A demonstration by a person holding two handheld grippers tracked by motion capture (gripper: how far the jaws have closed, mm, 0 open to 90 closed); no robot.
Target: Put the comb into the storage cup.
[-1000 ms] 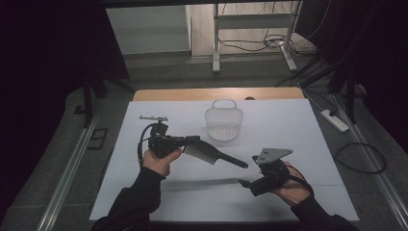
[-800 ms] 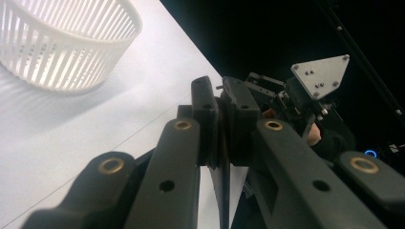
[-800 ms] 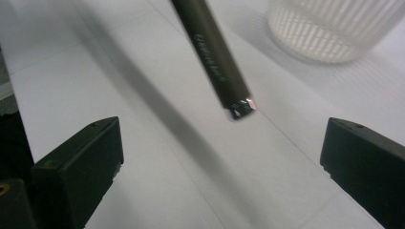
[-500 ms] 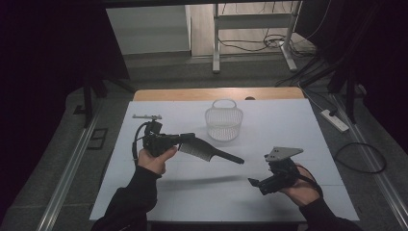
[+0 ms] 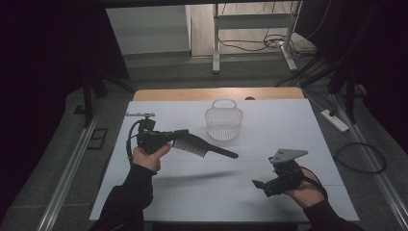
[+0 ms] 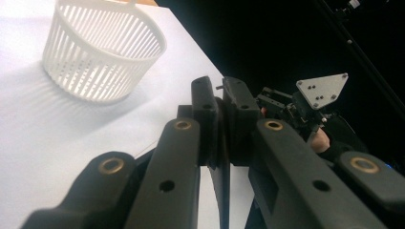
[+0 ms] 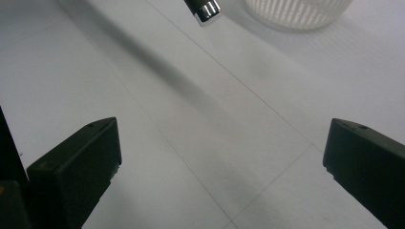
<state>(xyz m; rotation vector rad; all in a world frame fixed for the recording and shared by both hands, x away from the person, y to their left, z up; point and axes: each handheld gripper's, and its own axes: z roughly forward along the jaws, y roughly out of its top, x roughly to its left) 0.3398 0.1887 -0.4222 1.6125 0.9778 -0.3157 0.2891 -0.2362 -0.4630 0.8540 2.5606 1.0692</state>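
A long black comb [image 5: 207, 148] with a thin handle is held level above the white table top [image 5: 288, 125]. My left gripper [image 5: 180, 137] is shut on its toothed end. In the left gripper view the jaws press on the comb [image 6: 220, 183] seen edge-on. My right gripper [image 5: 260, 185] hovers at the front right, jaws wide open with nothing between them, apart from the comb's handle. The handle's silver tip [image 7: 203, 8] shows at the top of the right gripper view. A white slatted basket [image 5: 223, 122] stands at the table's middle back.
The basket [image 6: 100, 52] sits just beyond the comb. A bare wooden strip [image 5: 192, 94] edges the table's far side. A power strip [image 5: 334, 120] and cables lie on the floor at the right. A metal frame [image 5: 216, 43] stands behind the table.
My right gripper has drifted to the right, away from the comb's handle tip. The left gripper and the comb have stayed almost still.
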